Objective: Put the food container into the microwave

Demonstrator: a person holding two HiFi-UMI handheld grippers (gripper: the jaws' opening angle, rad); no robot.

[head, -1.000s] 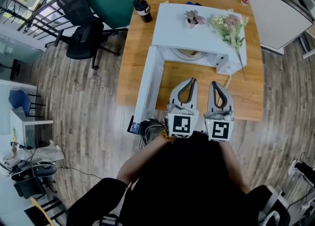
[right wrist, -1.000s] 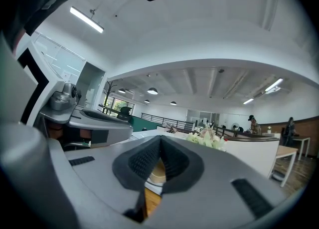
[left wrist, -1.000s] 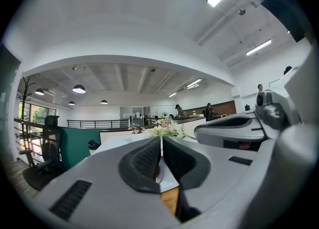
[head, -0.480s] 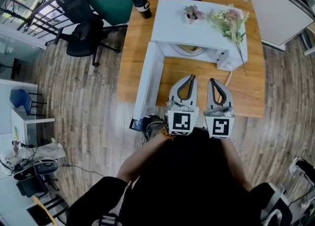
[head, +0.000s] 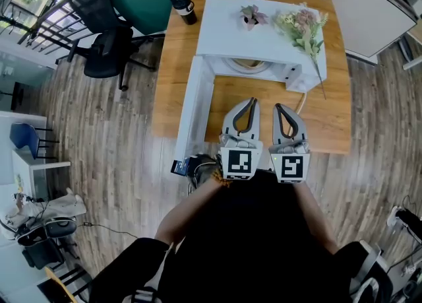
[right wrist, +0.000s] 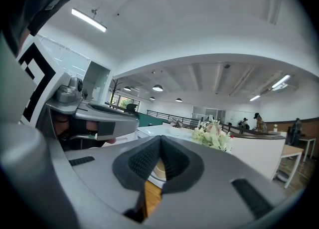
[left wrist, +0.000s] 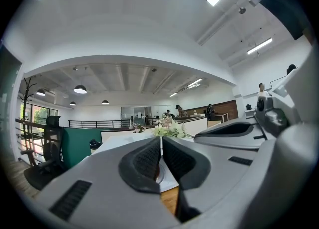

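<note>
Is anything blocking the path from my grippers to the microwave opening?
Nothing visible does. The door of the microwave is swung open to the left. Only bare table lies between the left gripper, the right gripper and the opening. The flowers lie on top, out of the way.

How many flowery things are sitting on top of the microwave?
2: a small potted plant near the middle, and a bouquet lying toward the right end. None seem hidden.
</note>
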